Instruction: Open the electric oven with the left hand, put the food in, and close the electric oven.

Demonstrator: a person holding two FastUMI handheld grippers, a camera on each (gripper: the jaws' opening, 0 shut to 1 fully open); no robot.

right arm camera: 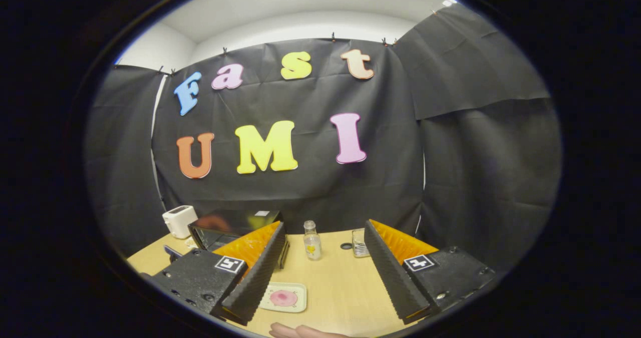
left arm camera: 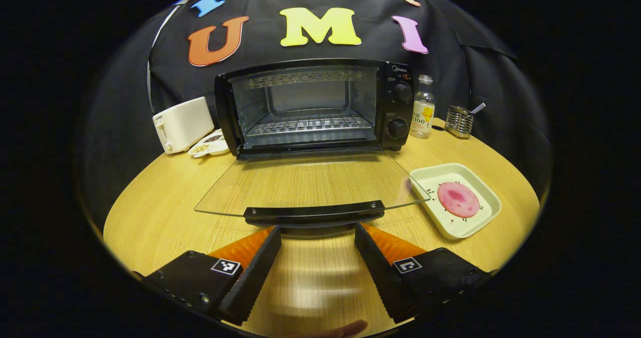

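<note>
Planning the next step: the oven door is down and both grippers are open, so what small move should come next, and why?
Probably lower the right gripper toward the white tray holding the pink food. The oven stands open with its glass door flat and its rack bare, while the left gripper sits open by the door handle, holding nothing.

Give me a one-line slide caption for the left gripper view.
Oven door fully open, left gripper open at its handle, food on a tray alongside.
</note>
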